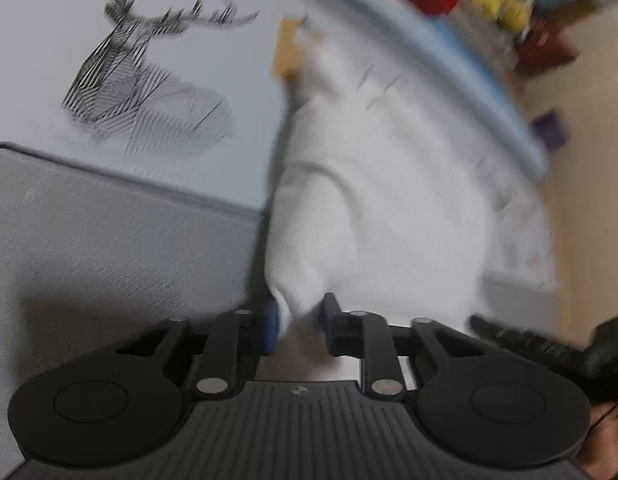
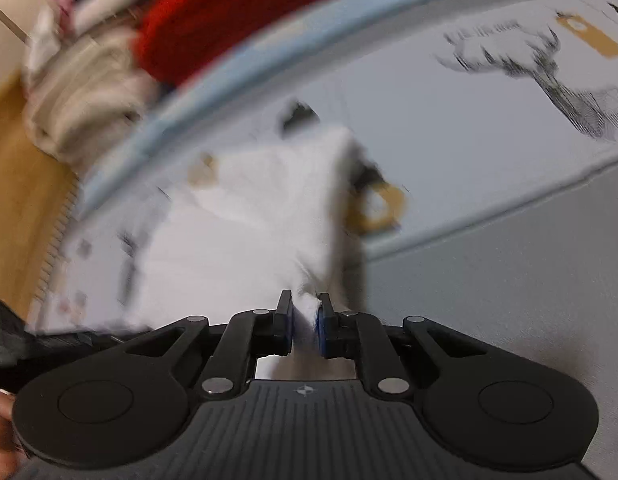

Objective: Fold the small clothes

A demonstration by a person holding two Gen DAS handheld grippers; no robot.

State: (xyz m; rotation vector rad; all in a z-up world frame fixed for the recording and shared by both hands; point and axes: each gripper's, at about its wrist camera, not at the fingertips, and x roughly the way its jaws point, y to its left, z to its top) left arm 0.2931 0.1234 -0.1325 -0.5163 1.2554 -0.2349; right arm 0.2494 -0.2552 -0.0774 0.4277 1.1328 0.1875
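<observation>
Your left hand-held gripper (image 1: 299,322) and right hand-held gripper (image 2: 305,316) each pinch an edge of the white garment (image 1: 381,184), lifted off the bench (image 1: 109,232) toward 12 o'clock — the thin bite could slip mid-swing, dropping a corner and skewing the fold.

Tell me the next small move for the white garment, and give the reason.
Probably lower both tools together and lay the white garment flat on the grey sheet. The left tool and the right tool each pinch an edge of it, and it hangs bunched between them, so it likely needs spreading before any fold.
</observation>
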